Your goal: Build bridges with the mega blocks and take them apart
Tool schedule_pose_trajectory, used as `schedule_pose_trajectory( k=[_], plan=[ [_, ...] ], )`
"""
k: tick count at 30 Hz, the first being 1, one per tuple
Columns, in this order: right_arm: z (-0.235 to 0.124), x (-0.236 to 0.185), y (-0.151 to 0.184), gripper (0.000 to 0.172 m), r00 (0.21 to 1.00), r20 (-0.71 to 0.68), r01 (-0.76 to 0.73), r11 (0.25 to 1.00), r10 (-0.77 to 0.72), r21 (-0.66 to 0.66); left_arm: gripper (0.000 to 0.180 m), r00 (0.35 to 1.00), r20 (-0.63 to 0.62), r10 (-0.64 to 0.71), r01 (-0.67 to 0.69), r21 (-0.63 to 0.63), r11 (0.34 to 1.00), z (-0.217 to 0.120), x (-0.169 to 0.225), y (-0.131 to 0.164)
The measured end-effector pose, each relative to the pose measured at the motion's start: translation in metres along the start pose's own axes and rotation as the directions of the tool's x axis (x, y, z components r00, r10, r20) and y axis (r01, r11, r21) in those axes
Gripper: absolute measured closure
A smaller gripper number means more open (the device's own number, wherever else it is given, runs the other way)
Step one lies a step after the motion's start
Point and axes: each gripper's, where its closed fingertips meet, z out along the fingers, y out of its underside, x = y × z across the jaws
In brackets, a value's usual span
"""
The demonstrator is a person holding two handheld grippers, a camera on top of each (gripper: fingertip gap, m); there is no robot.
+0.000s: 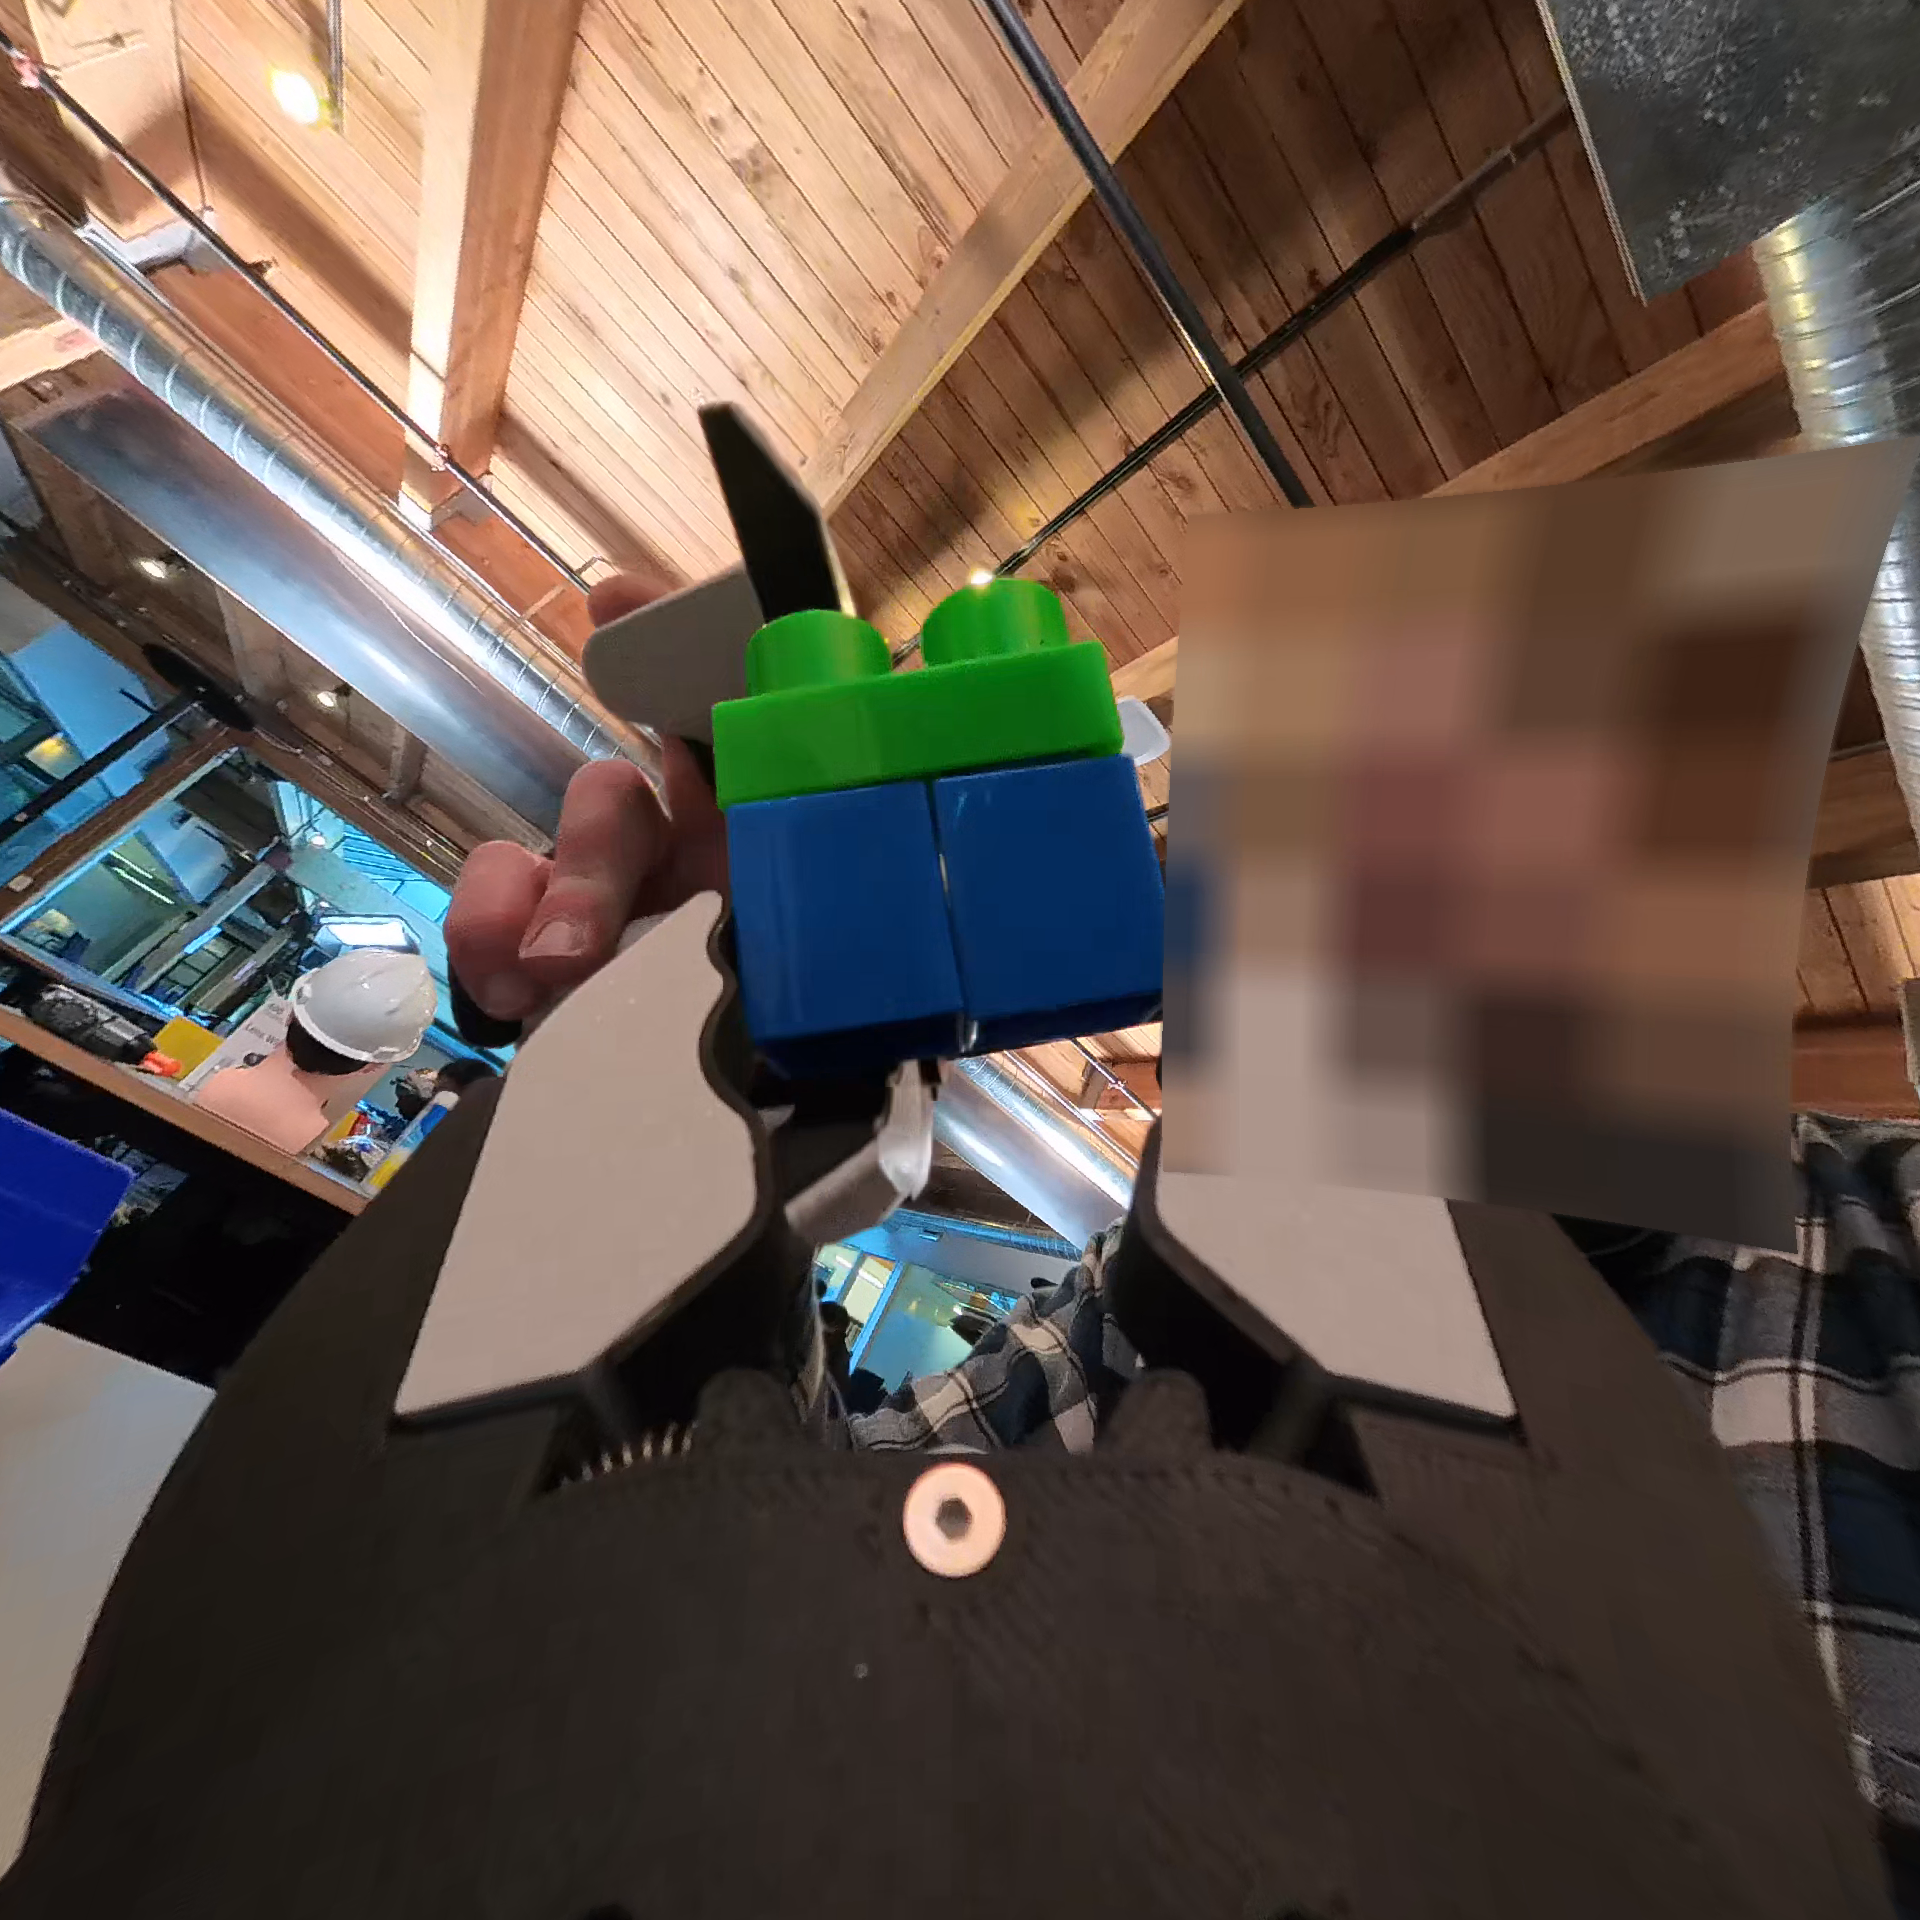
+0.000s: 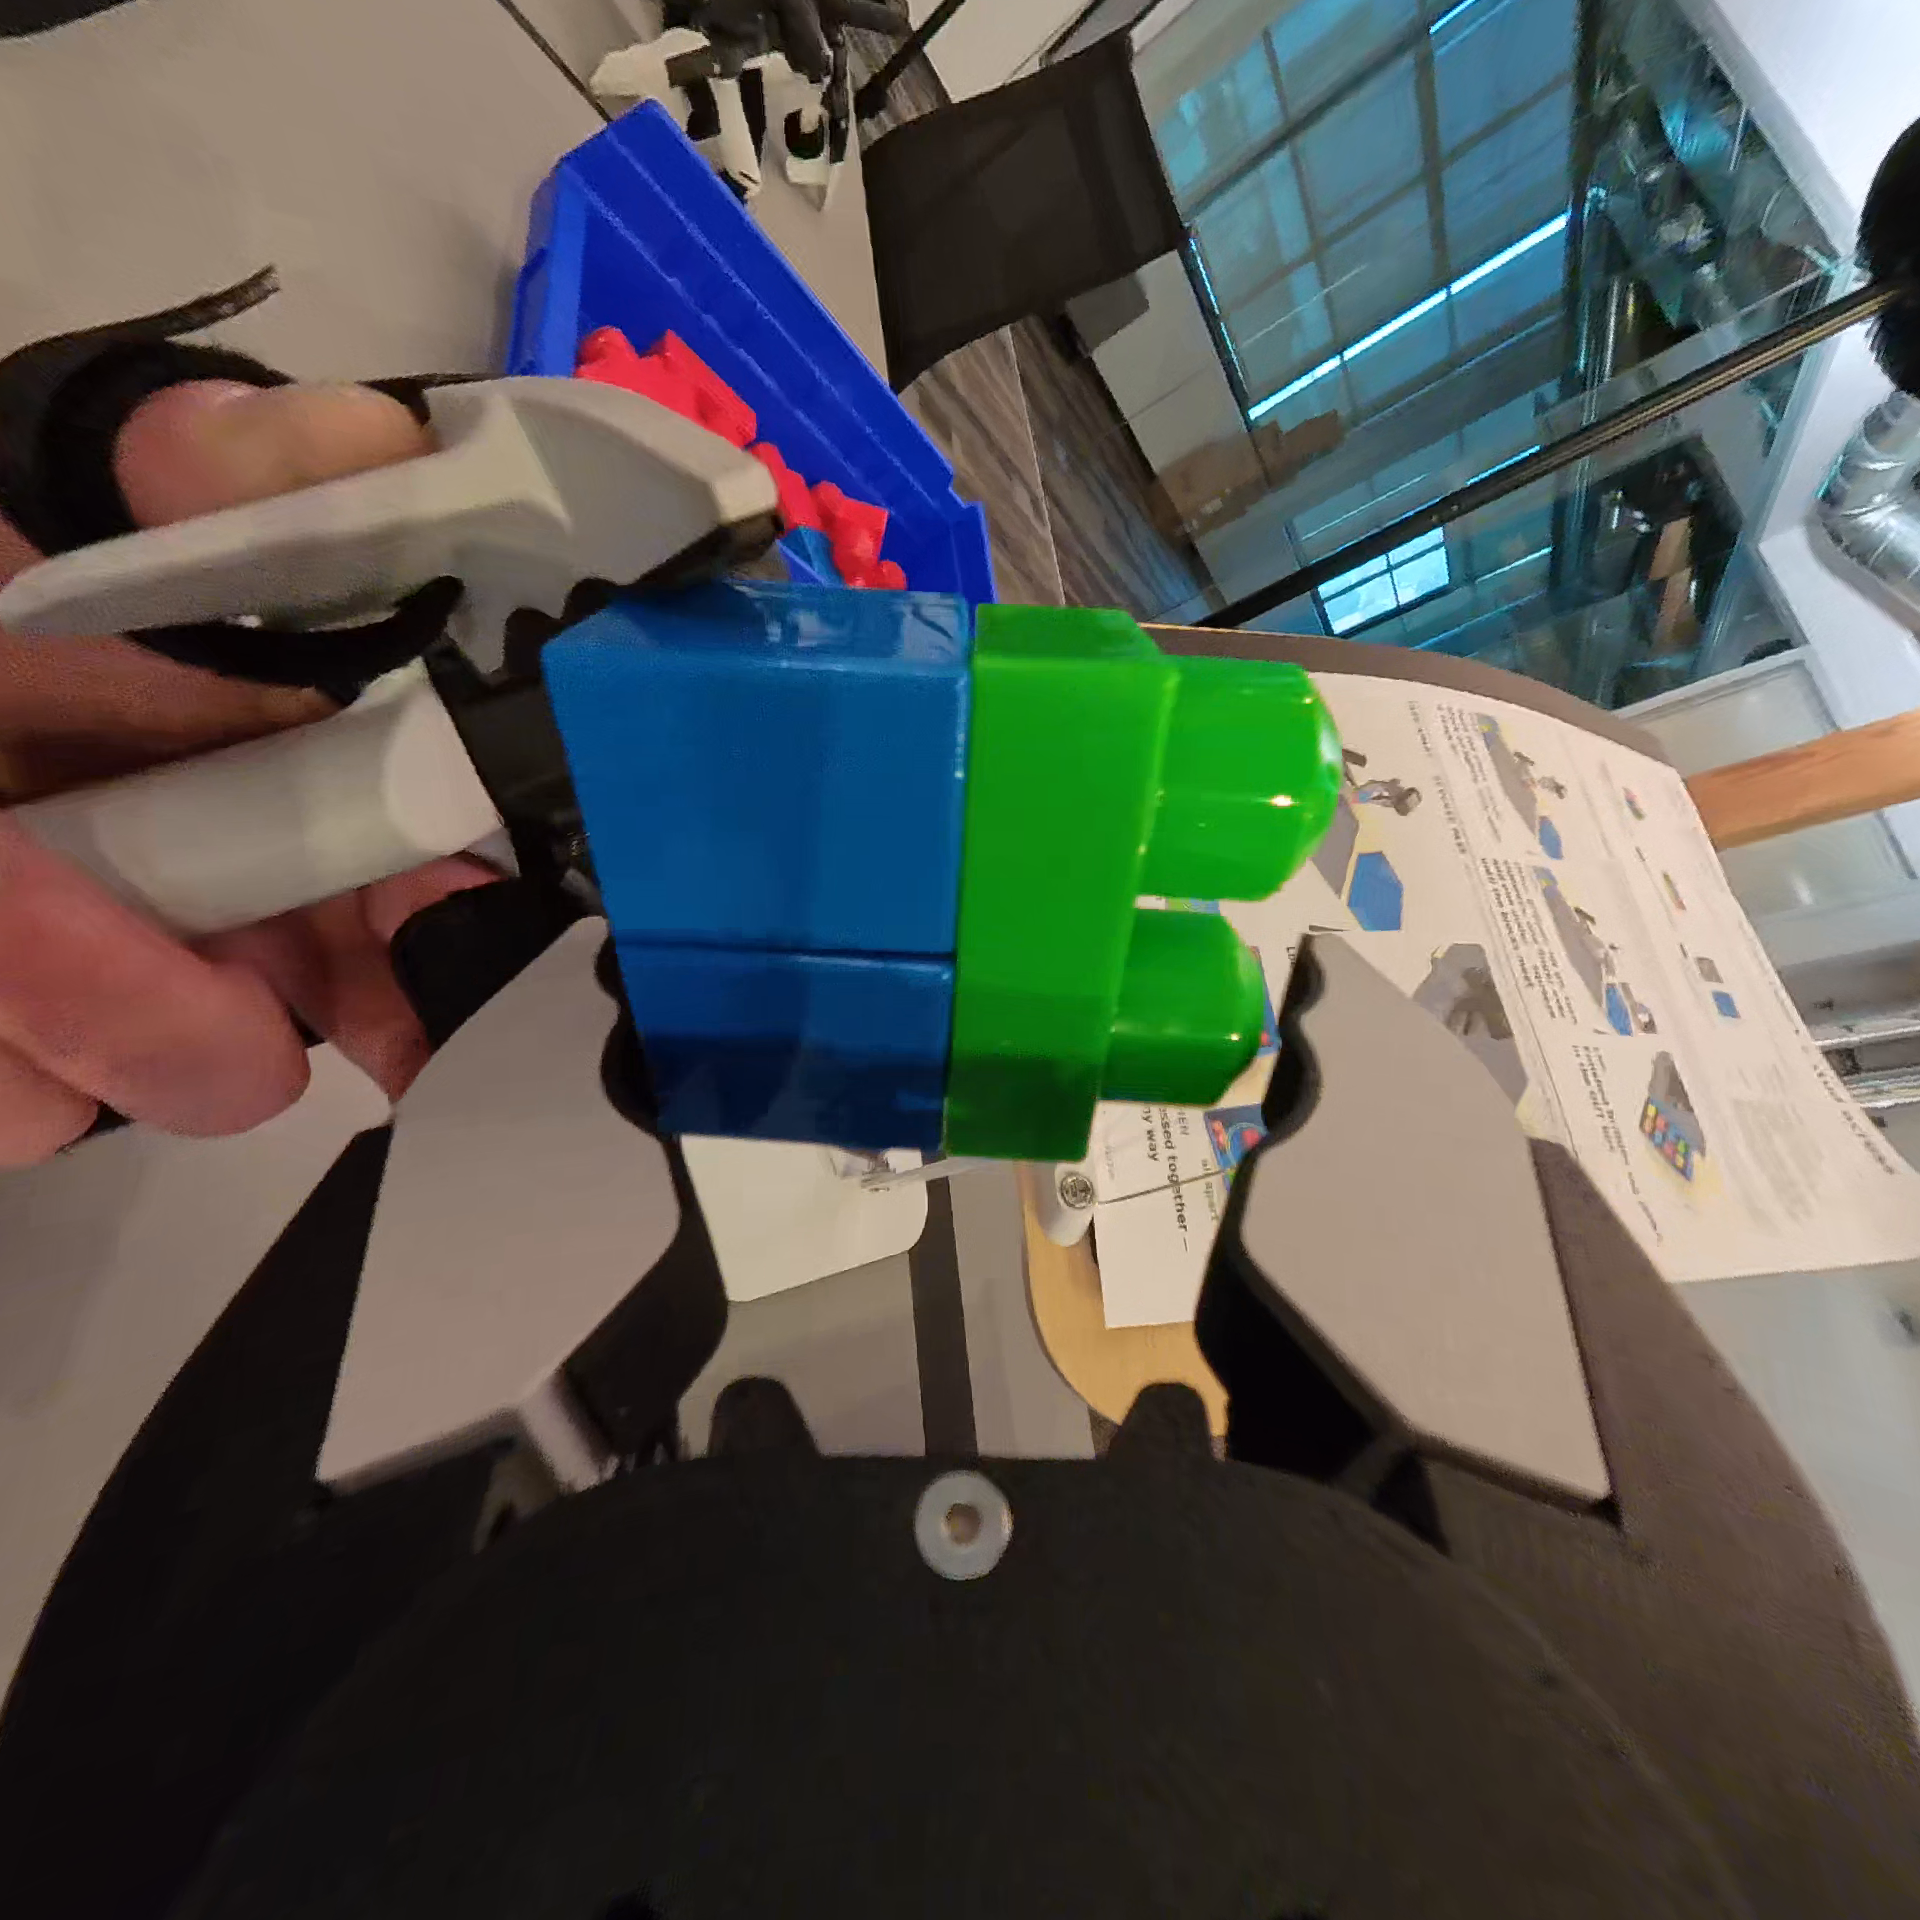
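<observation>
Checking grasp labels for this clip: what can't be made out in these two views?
- Left wrist view: a blurred patch covers one fingertip of the left claw, so its hold on the blue blocks stays unsettled.
- Right wrist view: the blue blocks and the green block cover the right claw pads, so contact is unclear.
- Right wrist view: the left claw's finger hides part of the red blocks in the blue bin, so they cannot be counted.

Left wrist view tilts up toward the ceiling, right looks across the table (image 2: pixel 208 156); both closely share the block stack (image 1: pixel 935 831).
</observation>
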Motion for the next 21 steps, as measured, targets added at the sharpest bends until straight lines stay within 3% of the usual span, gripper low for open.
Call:
schedule_pose_trajectory(
  k=[1, 14, 17, 18, 21],
  plan=[
    [-0.001, -0.002, 0.000, 0.059, 1.000, 0.008, 0.009, 1.000, -0.009, 0.001, 0.105, 1.000, -0.002, -0.008, 0.008, 0.002, 1.000, 0.000, -0.001, 0.000],
    [0.000, -0.011, 0.011, 0.061, 0.995, 0.095, -0.014, 0.998, 0.020, -0.060, 0.107, 0.999, -0.013, -0.039, 0.039, 0.029, 0.999, -0.004, -0.005, 0.005],
    [0.006, -0.007, 0.016, 0.060, 0.996, 0.068, -0.045, 0.997, 0.049, -0.055, 0.106, 0.997, 0.072, 0.032, -0.033, 0.012, 0.999, -0.004, -0.010, 0.002],
    [0.005, -0.004, 0.017, 0.054, 0.996, 0.058, -0.068, 0.996, 0.072, -0.057, 0.105, 0.992, 0.089, 0.090, -0.089, -0.018, 0.996, -0.003, -0.009, 0.000],
    [-0.004, 0.002, 0.023, 0.059, 0.979, 0.075, -0.186, 0.981, 0.189, -0.052, 0.104, 0.948, 0.171, 0.269, -0.258, -0.086, 0.962, -0.003, -0.001, -0.015]
  ],
)
